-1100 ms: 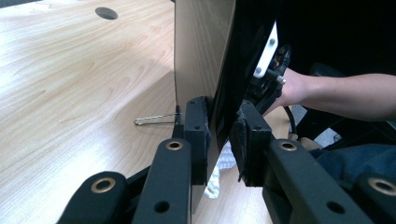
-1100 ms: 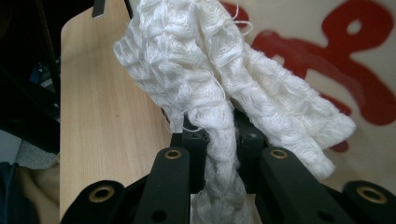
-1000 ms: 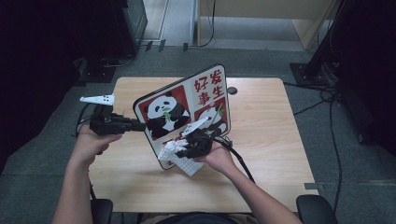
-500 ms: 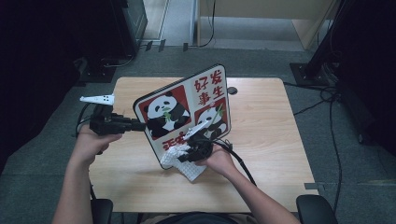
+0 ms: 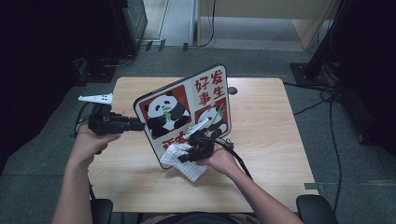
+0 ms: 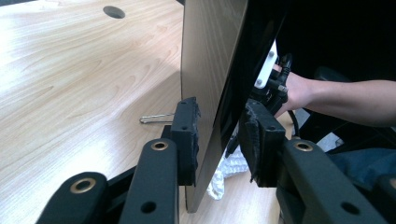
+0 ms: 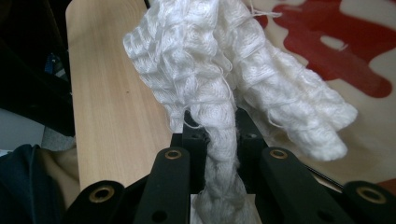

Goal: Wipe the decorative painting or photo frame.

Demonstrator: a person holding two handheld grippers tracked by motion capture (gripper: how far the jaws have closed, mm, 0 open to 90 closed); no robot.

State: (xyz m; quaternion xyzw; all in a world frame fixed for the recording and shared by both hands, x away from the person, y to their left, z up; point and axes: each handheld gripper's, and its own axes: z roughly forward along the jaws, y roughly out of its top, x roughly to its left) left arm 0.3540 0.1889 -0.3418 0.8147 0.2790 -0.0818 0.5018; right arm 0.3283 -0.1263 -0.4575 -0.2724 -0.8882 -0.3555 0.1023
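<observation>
- We see a panda board (image 5: 187,109) standing tilted on its lower edge on the wooden table (image 5: 280,140); its printed face with two pandas and red characters looks toward the person.
- Left gripper (image 5: 133,125) sits at the board's left edge in the high view. In the left gripper view the board (image 6: 210,70) runs edge-on between the two pads.
- The left jaws have just been opening. The pad (image 6: 187,135) on the unprinted side lies against the board; the other pad (image 6: 257,140) stands off the dark face with a visible gap. We read these jaws as loosened, the board between them but not squeezed.
- Right gripper (image 5: 189,156) is at the board's lower part, near its bottom edge.
- Right jaws are clamped on a white waffle-weave cloth (image 7: 224,93); the fabric is pinched into a narrow rope between the pads and fans out beyond them.
- In the right gripper view the free end of the cloth lies against the red and cream print of the board (image 7: 364,60).
- In the high view the cloth (image 5: 184,161) hangs at the board's lower corner, down onto the table.
- A thin metal rod (image 6: 156,119) lies on the table behind the board.
</observation>
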